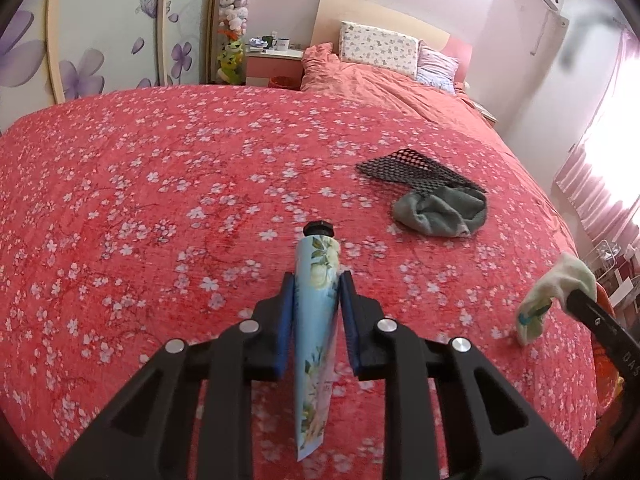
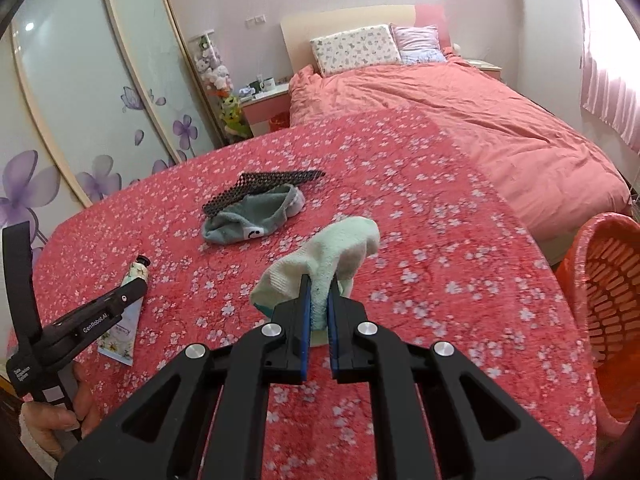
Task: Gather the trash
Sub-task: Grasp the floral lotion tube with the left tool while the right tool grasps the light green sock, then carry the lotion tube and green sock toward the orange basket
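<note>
My left gripper (image 1: 317,280) is shut on a light blue floral tube (image 1: 318,280) with a black cap, pointing away over the red flowered bedspread (image 1: 160,200). In the right wrist view the same left gripper (image 2: 132,294) clamps that tube (image 2: 124,320) at the left. My right gripper (image 2: 318,284) is shut on a pale green sock (image 2: 332,252), lifted off the spread; that sock (image 1: 552,292) hangs at the right edge of the left wrist view. A grey sock (image 2: 248,220) lies farther out, partly under a black mesh piece (image 2: 260,184).
An orange slotted basket (image 2: 604,300) stands beside the bed at the right. Beyond the flowered spread lie a pink duvet (image 2: 480,128) and pillows (image 2: 356,48). Sliding wardrobe doors (image 2: 80,100) run along the left; a nightstand (image 2: 264,100) sits by the headboard.
</note>
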The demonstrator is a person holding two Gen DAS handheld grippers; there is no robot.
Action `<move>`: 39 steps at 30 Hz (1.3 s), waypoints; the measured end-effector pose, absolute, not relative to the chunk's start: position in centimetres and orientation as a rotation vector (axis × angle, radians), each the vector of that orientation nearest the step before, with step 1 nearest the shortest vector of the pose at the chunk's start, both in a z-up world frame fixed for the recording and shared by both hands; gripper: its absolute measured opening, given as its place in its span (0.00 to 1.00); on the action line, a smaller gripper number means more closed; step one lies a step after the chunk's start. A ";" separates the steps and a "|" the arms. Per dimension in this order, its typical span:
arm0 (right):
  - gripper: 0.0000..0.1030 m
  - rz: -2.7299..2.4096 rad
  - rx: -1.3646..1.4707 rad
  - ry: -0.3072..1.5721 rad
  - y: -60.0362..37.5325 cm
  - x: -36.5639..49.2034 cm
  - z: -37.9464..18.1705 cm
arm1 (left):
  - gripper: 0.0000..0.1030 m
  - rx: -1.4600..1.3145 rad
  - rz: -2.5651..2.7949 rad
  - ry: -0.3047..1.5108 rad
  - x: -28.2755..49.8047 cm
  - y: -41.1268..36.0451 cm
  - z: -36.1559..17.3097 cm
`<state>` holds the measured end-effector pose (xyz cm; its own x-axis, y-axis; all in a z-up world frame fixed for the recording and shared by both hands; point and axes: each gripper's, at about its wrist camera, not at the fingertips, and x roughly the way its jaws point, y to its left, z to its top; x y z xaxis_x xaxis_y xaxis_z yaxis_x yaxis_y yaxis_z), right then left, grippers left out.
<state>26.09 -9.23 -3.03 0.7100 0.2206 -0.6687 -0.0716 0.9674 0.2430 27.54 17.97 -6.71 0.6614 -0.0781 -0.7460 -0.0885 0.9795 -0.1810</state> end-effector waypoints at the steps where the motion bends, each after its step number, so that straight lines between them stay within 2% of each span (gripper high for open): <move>1: 0.07 0.161 0.209 0.759 -9.5 25.8 -2.8 | 0.22 -0.206 0.000 0.846 27.4 17.6 -6.4; 9: 0.07 0.136 0.241 0.724 -11.8 24.5 -1.9 | 0.22 -0.170 -0.036 0.823 26.7 15.0 -5.0; 21: 0.07 0.106 0.272 0.731 -13.9 23.8 -2.5 | 0.24 -0.144 0.008 0.873 26.8 13.8 -7.8; 24: 0.07 0.106 0.276 0.724 -14.2 23.6 -2.3 | 0.22 -0.176 -0.030 0.878 26.8 13.7 -7.6; 39: 0.07 0.093 0.310 0.616 -17.2 20.6 1.2 | 0.21 -0.160 -0.180 0.734 23.8 8.7 0.3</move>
